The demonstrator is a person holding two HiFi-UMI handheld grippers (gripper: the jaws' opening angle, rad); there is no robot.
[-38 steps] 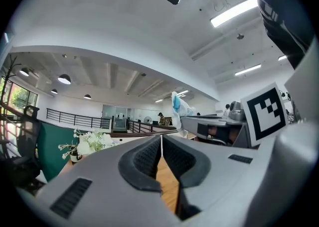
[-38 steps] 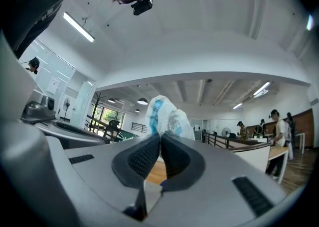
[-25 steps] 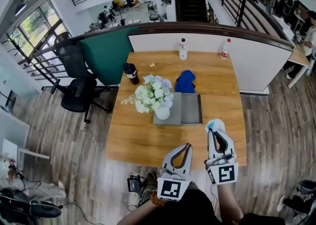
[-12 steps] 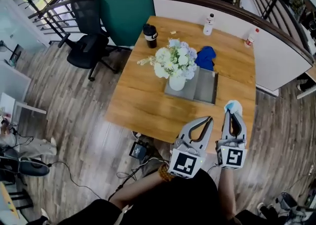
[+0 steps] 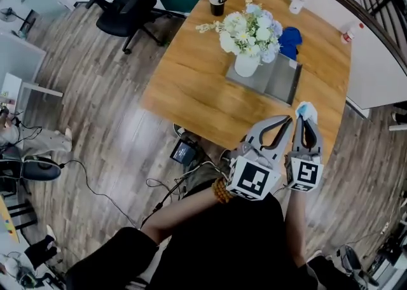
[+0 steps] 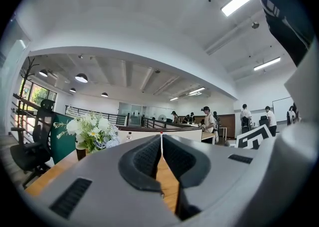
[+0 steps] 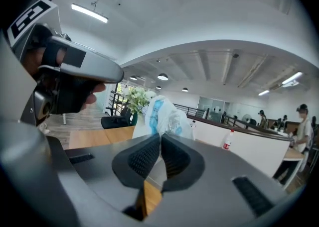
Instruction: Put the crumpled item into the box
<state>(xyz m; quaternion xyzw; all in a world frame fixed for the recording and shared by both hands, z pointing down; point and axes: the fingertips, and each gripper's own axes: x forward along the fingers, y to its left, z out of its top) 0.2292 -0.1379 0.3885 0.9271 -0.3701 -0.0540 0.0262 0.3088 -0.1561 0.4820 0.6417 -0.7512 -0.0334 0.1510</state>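
The right gripper point(image 5: 306, 121) has its jaws clamped on the crumpled item point(image 5: 306, 110), a white and blue wad that sticks out past the tips. In the right gripper view the wad point(image 7: 162, 113) rises straight above the closed pads of the gripper point(image 7: 160, 140) and blocks most of the flowers point(image 7: 133, 95) behind it; what it is made of is hard to tell.

The left gripper point(image 5: 289, 119) sits just beside the right one, and in its own view its jaws point(image 6: 161, 137) are together with nothing between them.

From the head view the wad hangs at the near edge of the table point(image 5: 191, 91), close to the near corner of the grey box point(image 5: 284, 83) but outside it; its height over the wood cannot be judged from above. The vase point(image 5: 247, 65) and its flowers point(image 5: 250, 26) cover the box's far left part, so the inside shows only in part. A blue cloth point(image 5: 290, 39) lies half behind the flowers. The hands stay hidden under the marker cubes, and the person's dark clothing point(image 5: 222, 244) fills the lower frame.
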